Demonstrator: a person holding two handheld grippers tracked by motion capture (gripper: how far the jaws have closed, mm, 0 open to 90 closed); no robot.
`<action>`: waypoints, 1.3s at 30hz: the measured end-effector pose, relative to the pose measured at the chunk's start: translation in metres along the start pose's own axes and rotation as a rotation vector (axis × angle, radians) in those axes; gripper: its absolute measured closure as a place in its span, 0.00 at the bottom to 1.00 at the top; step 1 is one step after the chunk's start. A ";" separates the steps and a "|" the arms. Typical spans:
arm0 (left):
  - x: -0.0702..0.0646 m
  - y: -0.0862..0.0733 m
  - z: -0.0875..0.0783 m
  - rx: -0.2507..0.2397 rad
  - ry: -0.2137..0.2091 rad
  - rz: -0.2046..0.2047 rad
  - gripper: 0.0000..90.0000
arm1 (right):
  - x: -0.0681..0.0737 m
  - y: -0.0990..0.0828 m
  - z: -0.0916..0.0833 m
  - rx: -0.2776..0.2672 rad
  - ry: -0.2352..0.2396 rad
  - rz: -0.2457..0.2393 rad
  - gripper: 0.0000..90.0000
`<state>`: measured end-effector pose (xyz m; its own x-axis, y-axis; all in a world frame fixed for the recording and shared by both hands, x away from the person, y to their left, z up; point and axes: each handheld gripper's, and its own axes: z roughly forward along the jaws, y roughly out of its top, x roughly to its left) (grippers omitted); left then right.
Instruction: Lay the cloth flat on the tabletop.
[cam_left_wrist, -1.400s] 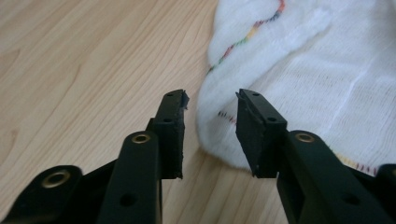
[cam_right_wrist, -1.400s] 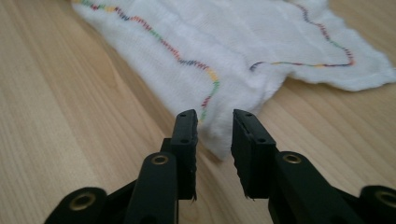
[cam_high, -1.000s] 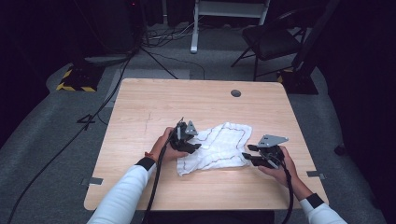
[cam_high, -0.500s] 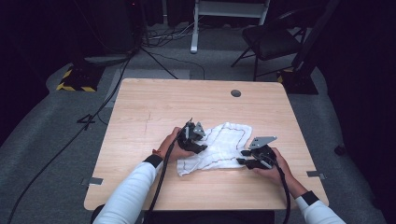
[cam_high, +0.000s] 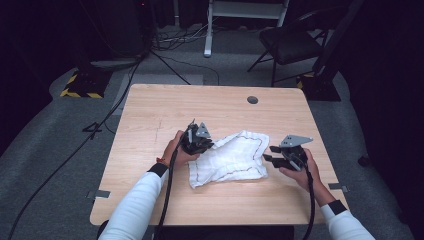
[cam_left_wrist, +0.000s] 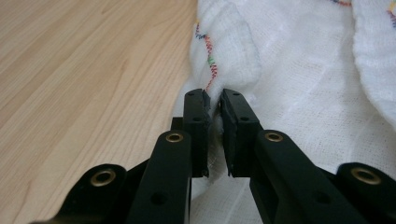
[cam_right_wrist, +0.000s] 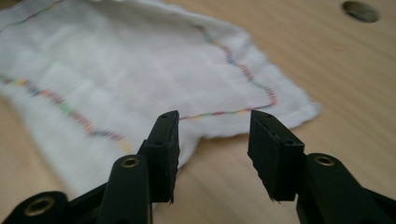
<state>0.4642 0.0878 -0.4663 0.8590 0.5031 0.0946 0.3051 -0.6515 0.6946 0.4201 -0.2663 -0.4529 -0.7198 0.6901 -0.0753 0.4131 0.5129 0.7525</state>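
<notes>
Table: light wood table (cam_high: 150, 120), with a round dark hole (cam_high: 252, 100) near its far edge; the same hole shows at the top right of the right gripper view (cam_right_wrist: 359, 10)
Cloth: white cloth (cam_high: 227, 159) with a multicoloured stitched line near its border, lying rumpled on the table between the two grippers; partly flat, partly folded over on itself
Left gripper: left gripper (cam_high: 196, 144) sits at the cloth's left edge, held by the person's left hand (cam_high: 175, 150); grey three-cornered plate on top
Left fingers: in the left gripper view the left gripper (cam_left_wrist: 214, 100) has its jaws drawn narrow, with a fold of the cloth (cam_left_wrist: 299, 79) pinched between the pads; the stitched hem rises straight out of the gap and runs up the fold just beyond the fingertips
Cloth relative to left fingers: bare wood lies to the left of the fingers, cloth to the right and ahead
Right gripper: right gripper (cam_high: 270, 154) is held by the person's right hand (cam_high: 300, 170), just beside the cloth's right edge
Right fingers: in the right gripper view the right gripper (cam_right_wrist: 214, 122) has its jaws spread wide, holding nothing
Cloth relative to right fingers: a corner of the cloth (cam_right_wrist: 140, 70) lies just ahead of the fingertips, its stitched line passing across the gap; whether the pads touch the fabric cannot be told
Sleeves: white sleeves on both forearms
</notes>
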 end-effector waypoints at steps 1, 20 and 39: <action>0.001 -0.001 -0.001 0.002 0.004 -0.003 0.91 | -0.007 0.003 0.004 -0.007 -0.013 0.023 0.59; 0.018 -0.010 -0.006 0.000 0.051 -0.047 0.91 | -0.053 0.023 0.090 0.119 -0.093 0.210 0.54; 0.020 -0.002 -0.041 -0.099 0.093 -0.077 0.91 | -0.033 0.046 0.052 -0.026 -0.035 0.072 0.97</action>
<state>0.4639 0.1222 -0.4367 0.7914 0.6029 0.1014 0.3222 -0.5522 0.7690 0.4921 -0.2389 -0.4496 -0.6685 0.7425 -0.0431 0.4482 0.4484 0.7733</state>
